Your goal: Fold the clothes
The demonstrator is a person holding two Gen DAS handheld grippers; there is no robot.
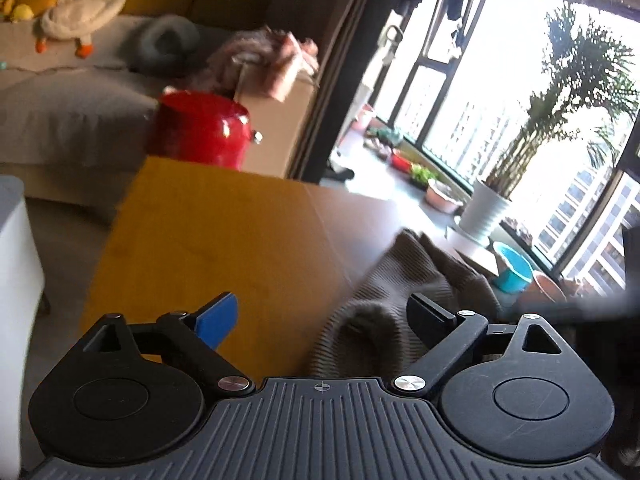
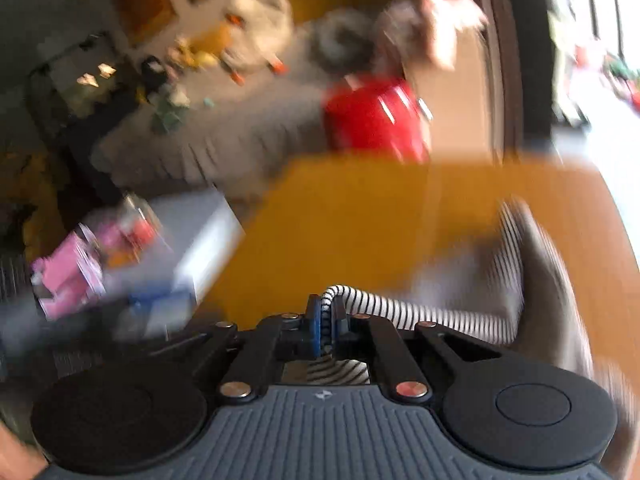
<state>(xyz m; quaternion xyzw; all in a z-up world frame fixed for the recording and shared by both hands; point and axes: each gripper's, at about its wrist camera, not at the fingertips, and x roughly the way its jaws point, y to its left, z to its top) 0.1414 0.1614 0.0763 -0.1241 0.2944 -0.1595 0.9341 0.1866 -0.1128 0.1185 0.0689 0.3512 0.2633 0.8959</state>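
Observation:
A striped black-and-white garment (image 2: 420, 312) hangs over the yellow table (image 2: 360, 220), and my right gripper (image 2: 327, 322) is shut on a bunched edge of it between the blue pads. The cloth trails off to the right and the view is smeared by motion. In the left wrist view the same finely striped garment (image 1: 384, 292) lies crumpled at the table's right side. My left gripper (image 1: 324, 316) stands open above the table (image 1: 208, 240); its right finger (image 1: 430, 314) rests against the cloth and its blue pad (image 1: 216, 320) is over bare table.
A red pot (image 1: 200, 130) stands beyond the table's far edge, with a cardboard box holding pink clothes (image 1: 276, 64) behind it. A grey sofa (image 1: 68, 112) with a plush goose sits at the left. A white cabinet (image 2: 192, 232) is left of the table. Potted plants line the window.

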